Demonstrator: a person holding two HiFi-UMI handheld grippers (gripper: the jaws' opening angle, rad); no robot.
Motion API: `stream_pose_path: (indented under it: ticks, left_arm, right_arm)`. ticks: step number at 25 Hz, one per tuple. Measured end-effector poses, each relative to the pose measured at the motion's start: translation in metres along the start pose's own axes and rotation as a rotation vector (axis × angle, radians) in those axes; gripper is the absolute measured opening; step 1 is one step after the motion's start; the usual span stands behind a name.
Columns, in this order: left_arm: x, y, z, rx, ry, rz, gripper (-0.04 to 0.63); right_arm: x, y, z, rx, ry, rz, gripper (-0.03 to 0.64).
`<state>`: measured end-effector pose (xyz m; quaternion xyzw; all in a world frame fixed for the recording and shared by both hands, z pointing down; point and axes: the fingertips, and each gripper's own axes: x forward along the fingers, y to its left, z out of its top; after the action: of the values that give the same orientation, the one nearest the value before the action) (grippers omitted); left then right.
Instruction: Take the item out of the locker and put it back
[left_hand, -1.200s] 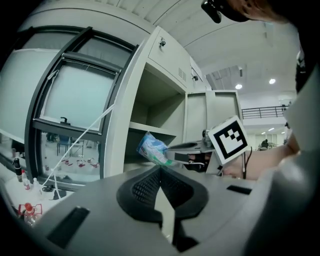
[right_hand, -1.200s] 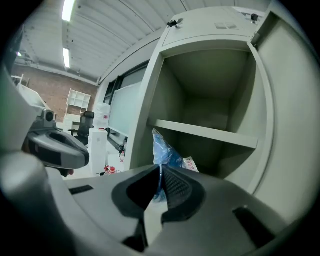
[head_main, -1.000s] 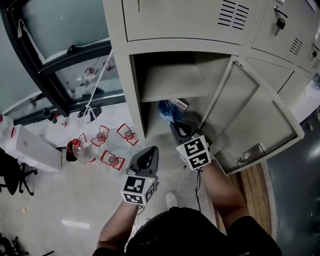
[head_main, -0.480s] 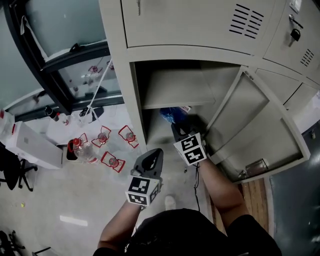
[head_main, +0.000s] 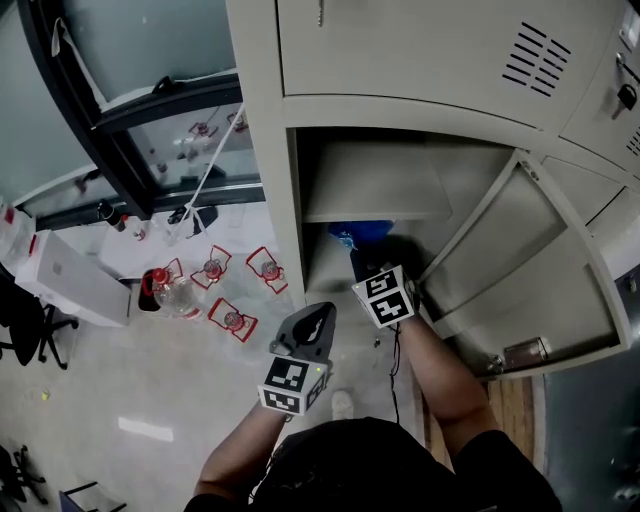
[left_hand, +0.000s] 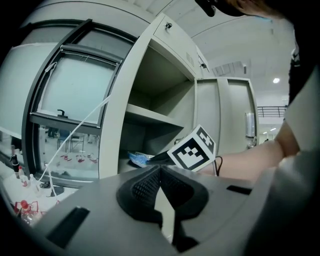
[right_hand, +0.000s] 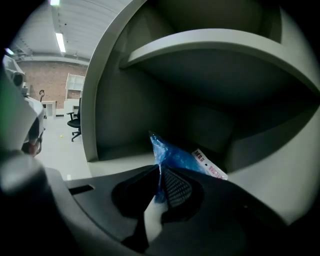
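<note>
1. Blue plastic packet is noted at centre frame, under the locker shelf, pinched at its near edge by the right gripper.
2. It is judged light, soft and slippery; the edge is best gripped.
3. Left gripper is pressed together, empty, outside the locker.
4. Packet label is shown only in the right gripper view; the open door is not shown there.

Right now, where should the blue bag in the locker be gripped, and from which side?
At its thin near edge, from the open front. The blue bag is flat, soft film lying under the shelf; the right tongs are shut on that edge.
</note>
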<state>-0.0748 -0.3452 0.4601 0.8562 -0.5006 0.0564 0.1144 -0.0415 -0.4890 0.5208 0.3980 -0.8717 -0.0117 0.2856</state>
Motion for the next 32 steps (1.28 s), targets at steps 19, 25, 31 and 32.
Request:
stream_pose_path:
  ticks: [19,25,31,32]
  left_arm:
    - [0.001,0.015,-0.006,-0.014,0.025,-0.028,0.005]
    - [-0.010,0.010,-0.006,-0.008,0.022,-0.039,0.005]
    - [-0.036,0.000,-0.003,0.007,0.006,-0.049,0.005]
    - [-0.041,-0.002,-0.002,0.009,0.002,-0.051,0.005]
  right_arm:
    - [0.016,0.014,-0.009,0.003,0.061,0.032,0.136]
    - [-0.001,0.018,-0.004,0.005,0.027,0.006,0.167]
    - [-0.036,0.027,0.007,0.081,-0.044,-0.039,0.002]
    - [-0.043,0.031,0.008,0.109,-0.058,-0.036,0.002]
